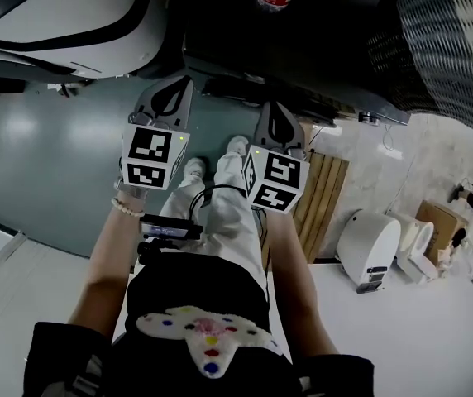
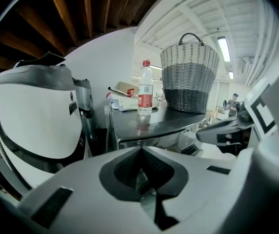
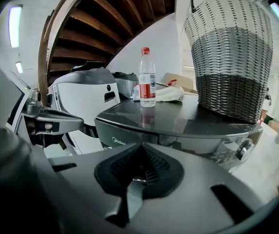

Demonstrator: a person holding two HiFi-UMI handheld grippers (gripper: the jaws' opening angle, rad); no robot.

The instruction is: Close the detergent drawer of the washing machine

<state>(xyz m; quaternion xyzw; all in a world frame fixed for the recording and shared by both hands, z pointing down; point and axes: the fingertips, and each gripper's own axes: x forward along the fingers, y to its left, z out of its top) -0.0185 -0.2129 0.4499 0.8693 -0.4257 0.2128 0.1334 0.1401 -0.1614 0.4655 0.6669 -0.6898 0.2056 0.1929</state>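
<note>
Detergent drawer (image 3: 129, 138) sits in the upper front panel of the washing machine (image 3: 178, 117) just ahead of me and looks flush, so I judge it closed. My left gripper (image 2: 140, 152) and right gripper (image 3: 139, 151) hang side by side short of it, jaws together on nothing, likely because no push is needed. Count on top: one bottle (image 3: 147, 84), one basket (image 3: 229, 57).
</note>
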